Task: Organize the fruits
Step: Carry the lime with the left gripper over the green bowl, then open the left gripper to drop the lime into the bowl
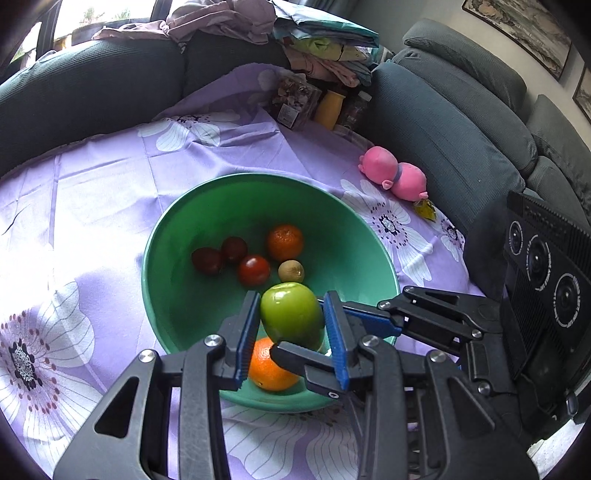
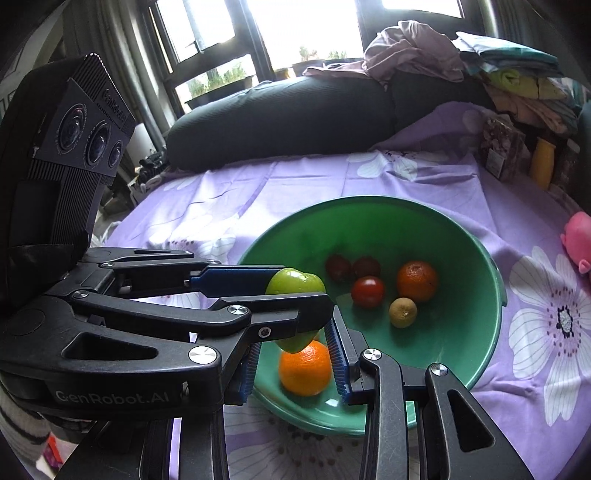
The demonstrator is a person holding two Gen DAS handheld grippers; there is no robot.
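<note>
From the left wrist we see our left gripper [image 1: 290,328] clamped on the glossy green apple [image 1: 291,317] above the near side of the round green plastic bowl [image 1: 166,258], while the right gripper [image 1: 325,354] reaches in from the right with a large orange [image 1: 271,365] between its blue pads, over the bowl's near rim. From the right wrist, our right gripper [image 2: 295,363] grips that orange [image 2: 304,369] just under the apple [image 2: 295,282] held in the left gripper [image 2: 291,284]; three dark red tomatoes [image 2: 367,291], a smaller orange [image 2: 417,280] and a small brown kiwi [image 2: 402,312] lie on the bowl's [image 2: 461,332] floor, on the lilac flowered cloth [image 2: 295,184].

Home living room: grey sofa [image 1: 461,110], piled laundry [image 1: 325,48], windows [image 2: 207,33].
</note>
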